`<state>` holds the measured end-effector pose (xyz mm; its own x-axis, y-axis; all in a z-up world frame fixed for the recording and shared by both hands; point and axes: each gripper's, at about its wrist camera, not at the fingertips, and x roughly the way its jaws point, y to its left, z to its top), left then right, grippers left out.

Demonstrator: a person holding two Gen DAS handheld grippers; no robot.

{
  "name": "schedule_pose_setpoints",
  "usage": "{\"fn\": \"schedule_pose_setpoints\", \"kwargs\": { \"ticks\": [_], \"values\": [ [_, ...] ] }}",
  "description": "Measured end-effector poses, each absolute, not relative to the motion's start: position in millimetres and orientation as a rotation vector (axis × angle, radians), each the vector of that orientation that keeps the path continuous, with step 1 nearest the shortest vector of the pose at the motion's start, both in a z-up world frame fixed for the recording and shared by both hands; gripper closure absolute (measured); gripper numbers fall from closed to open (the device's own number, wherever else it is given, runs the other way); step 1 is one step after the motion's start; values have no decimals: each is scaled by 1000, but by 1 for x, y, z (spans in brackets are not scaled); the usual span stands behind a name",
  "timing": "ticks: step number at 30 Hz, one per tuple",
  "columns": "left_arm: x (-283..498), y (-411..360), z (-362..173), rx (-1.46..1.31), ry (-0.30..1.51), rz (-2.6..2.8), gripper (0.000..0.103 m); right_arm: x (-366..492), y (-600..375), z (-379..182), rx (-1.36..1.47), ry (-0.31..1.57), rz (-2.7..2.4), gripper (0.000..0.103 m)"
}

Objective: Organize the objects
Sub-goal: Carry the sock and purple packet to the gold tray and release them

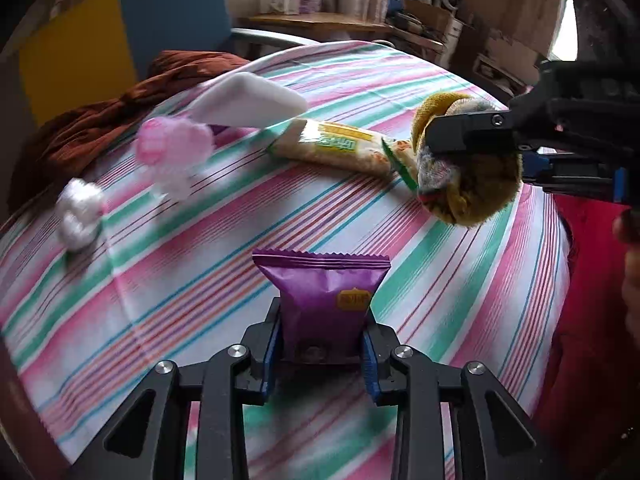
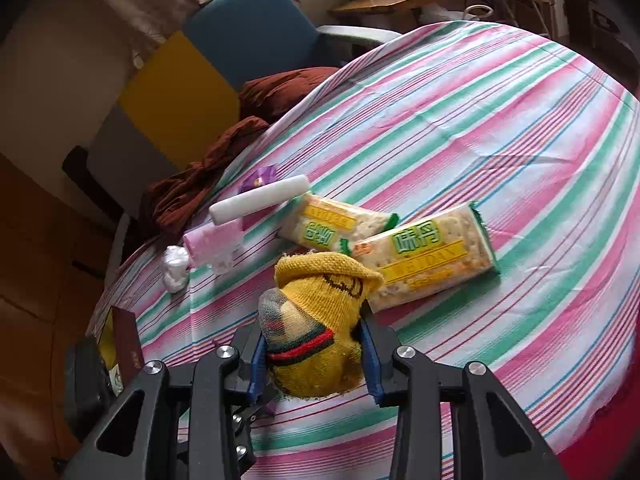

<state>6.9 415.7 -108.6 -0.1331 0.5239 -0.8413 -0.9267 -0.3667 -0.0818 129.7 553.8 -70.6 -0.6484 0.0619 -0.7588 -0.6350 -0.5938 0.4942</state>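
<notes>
My left gripper (image 1: 322, 340) is shut on a purple snack packet (image 1: 324, 288), which stands upright between the blue pads above the striped tablecloth (image 1: 168, 280). My right gripper (image 2: 314, 344) is shut on a rolled yellow sock bundle (image 2: 320, 300) with a grey, red and green cuff. In the left wrist view the right gripper (image 1: 480, 152) comes in from the right edge, holding the sock bundle (image 1: 472, 192) off the table. Two cracker packs (image 2: 428, 256) (image 2: 328, 224) lie just beyond the sock.
A white bar (image 2: 260, 200), a pink packet (image 2: 212, 240) and a white wad (image 2: 176, 268) lie toward the table's left side, with a second purple packet (image 2: 260, 178) behind the bar. A brown cloth (image 2: 200, 184) drapes off the edge by a blue chair (image 2: 256, 28).
</notes>
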Motion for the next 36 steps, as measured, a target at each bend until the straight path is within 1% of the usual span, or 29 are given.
{"fn": "schedule_pose_setpoints", "kwargs": {
  "ticks": [7,10,19,26,33,36],
  "values": [
    [11,379,-92,-1020,508,1798,70,123,546,-69,-1022,1120,2344,65],
    [16,357,-77,-984,495,1845,70,120,540,-66,-1031,1112,2384,65],
    [10,300,-41,-951,374,1957,69,114,528,-62,-1044,1066,2430,65],
    [4,255,-25,-945,294,2020,69,102,507,-57,-1109,921,2478,65],
    [-8,218,-21,-954,230,2075,69,90,482,-57,-1197,757,2489,65],
    [-13,203,-22,-966,207,2096,69,85,468,-54,-1223,730,2507,65]
  ]
}}
